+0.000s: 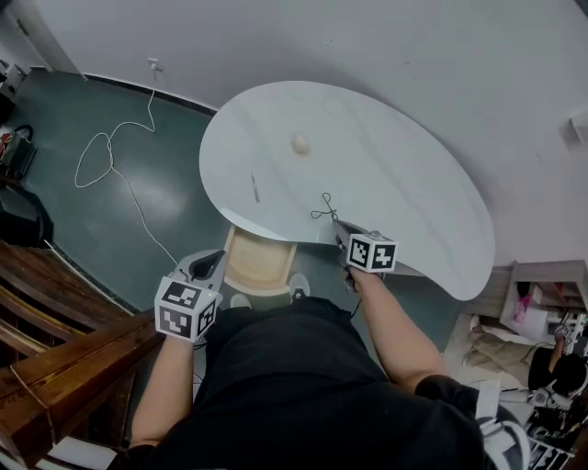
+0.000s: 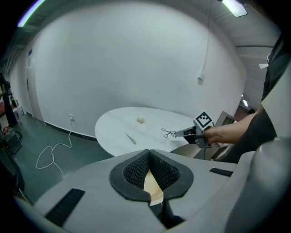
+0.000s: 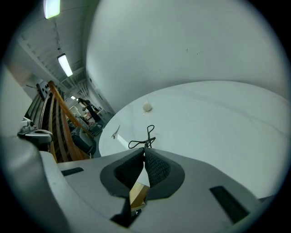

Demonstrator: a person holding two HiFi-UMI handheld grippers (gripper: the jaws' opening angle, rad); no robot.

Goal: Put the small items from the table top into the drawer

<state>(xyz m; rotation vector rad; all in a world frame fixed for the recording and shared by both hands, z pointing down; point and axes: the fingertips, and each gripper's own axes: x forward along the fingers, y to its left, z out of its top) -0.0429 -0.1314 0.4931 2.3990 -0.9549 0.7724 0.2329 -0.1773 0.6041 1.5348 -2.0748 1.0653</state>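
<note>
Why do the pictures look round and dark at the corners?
Wide lenses: the left gripper view curves the table and wall inside a black ring; the right gripper view does too, with a glaring ceiling light; the head view is dim overall.

The head view looks steeply down from above the person onto the table (image 1: 395, 156) and drawer (image 1: 259, 264). Each gripper view looks low and close along its own jaws across that tabletop. All 3 share the wire loop (image 1: 323, 210).
</note>
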